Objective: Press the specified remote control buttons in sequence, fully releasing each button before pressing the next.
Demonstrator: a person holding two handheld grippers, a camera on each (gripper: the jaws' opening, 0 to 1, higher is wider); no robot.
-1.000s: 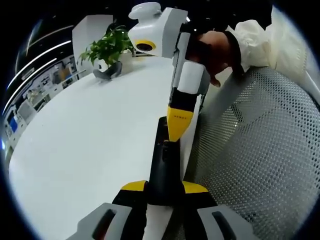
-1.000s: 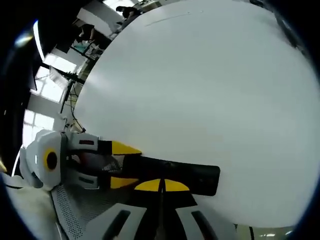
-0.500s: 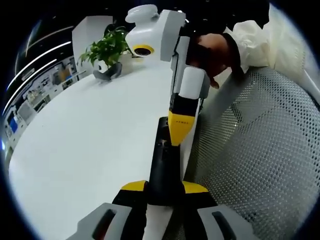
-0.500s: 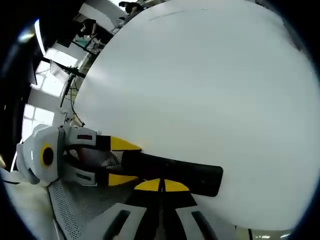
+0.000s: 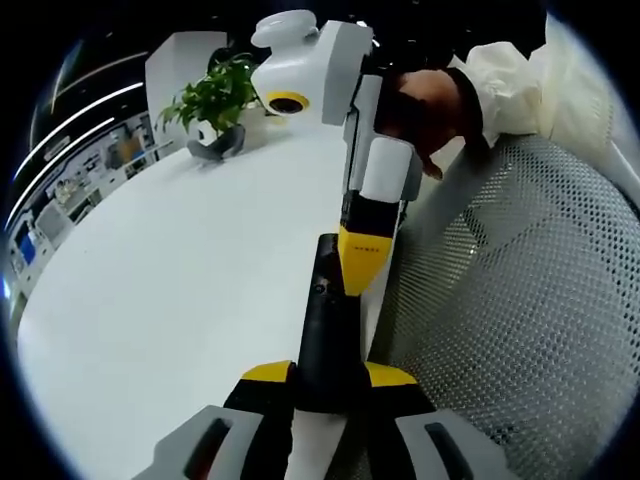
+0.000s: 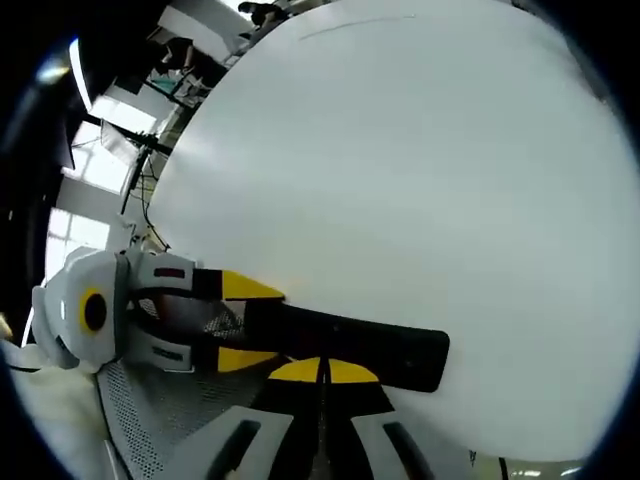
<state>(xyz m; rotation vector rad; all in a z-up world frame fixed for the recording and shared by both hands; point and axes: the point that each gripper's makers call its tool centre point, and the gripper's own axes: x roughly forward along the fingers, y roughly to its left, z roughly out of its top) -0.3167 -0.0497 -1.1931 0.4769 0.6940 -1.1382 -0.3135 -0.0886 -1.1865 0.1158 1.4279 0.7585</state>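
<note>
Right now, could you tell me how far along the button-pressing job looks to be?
Done: the left gripper is shut on the long black remote control, holding it over the white table. In hand: the right gripper, shut, has its yellow tips on the remote's upper face, apparently pressing. Left: releasing it and any further presses; the pictures cannot show which buttons are already done.

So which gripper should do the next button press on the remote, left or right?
Right. The left gripper is clamped on the remote's near end, holding it over the table edge. The right gripper, jaws closed, already has its tip on the remote's face, so it's probably best placed.
</note>
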